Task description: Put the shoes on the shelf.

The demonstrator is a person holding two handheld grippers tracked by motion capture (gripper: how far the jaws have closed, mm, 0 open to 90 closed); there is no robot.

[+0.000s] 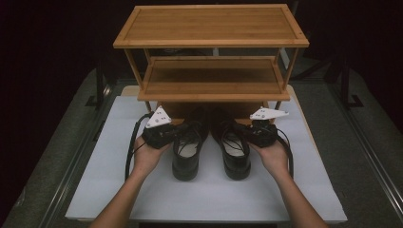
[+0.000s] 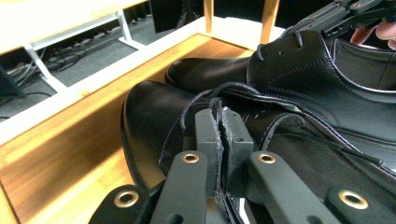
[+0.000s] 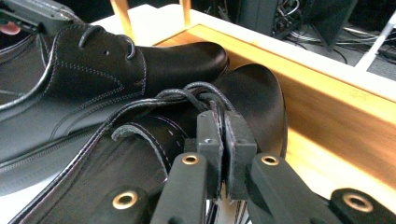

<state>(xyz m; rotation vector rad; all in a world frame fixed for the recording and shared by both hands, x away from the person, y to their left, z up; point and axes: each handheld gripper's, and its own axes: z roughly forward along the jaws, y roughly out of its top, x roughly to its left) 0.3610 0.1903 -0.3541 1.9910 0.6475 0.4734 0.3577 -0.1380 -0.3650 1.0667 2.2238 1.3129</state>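
Left side first. My left gripper sits at the outer flank of the left shoe, my left hand cupped under it. In the left gripper view the jaws are pressed together on the upper edge of that shoe's quarter, near the laces; a thin fold of black leather is pinched between the pads. Clamped, not loose.

The left shoe's long axis runs from heel, nearest me, to toe, pointing away toward the bamboo rack. Its toe cap reaches over the rack's lowest wooden shelf; the heel is over the white table mat.

Centre: the two black lace-up shoes lie parallel, just beside each other, toes level.

Right side. The right shoe is gripped the same way: my right gripper is closed on its quarter edge by the laces, leather between the pads. My right hand mirrors the left one. Its toe also lies over the bottom shelf.

Relation that matters: each shoe lies inward of its own gripper, and the rack is straight ahead along both long axes. Judgement: the next move is a forward push of both shoes together, each by its own nearer hand, until the heels clear the shelf's front edge. Risk: unequal travel skews the pair.
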